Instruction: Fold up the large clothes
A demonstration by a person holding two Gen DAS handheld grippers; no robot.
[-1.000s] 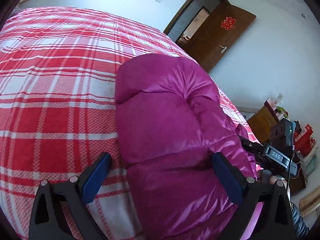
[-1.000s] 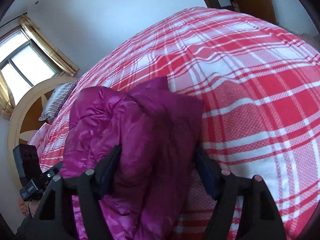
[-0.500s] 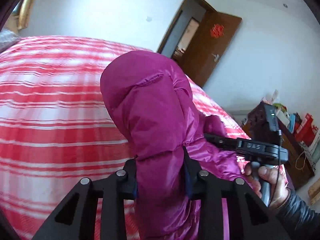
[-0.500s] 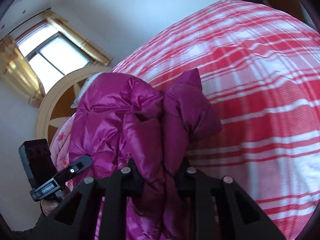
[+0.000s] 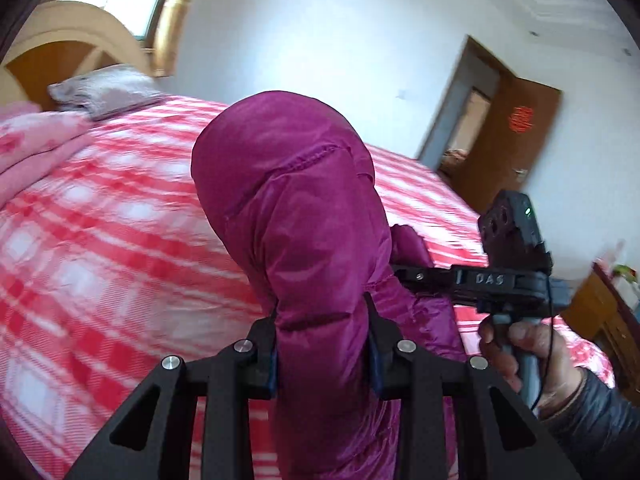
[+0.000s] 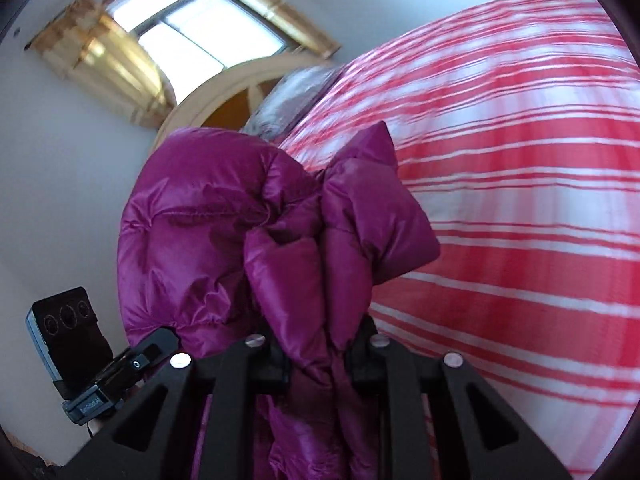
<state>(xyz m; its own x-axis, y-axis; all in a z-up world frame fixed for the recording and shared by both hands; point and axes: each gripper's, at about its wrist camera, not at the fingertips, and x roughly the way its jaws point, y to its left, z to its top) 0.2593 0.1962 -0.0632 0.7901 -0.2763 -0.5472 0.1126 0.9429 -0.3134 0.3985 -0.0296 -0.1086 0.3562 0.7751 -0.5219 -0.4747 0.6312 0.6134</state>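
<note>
Puffy shiny purple coat (image 5: 296, 216) bunched up above red checked bed (image 5: 100, 248). Left gripper (image 5: 323, 354) and right gripper (image 6: 318, 354) both squeeze tight on coat folds.

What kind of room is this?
Most likely a bedroom in a home. A bed with a red and white checked cover fills the view, a pillow lies against a wooden headboard, and a curtained window sits behind it.

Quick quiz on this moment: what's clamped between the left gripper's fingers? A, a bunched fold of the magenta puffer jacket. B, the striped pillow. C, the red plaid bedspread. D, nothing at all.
A: in the left wrist view the left gripper pinches a bunched fold of the magenta puffer jacket, held above the red plaid bedspread.
</note>
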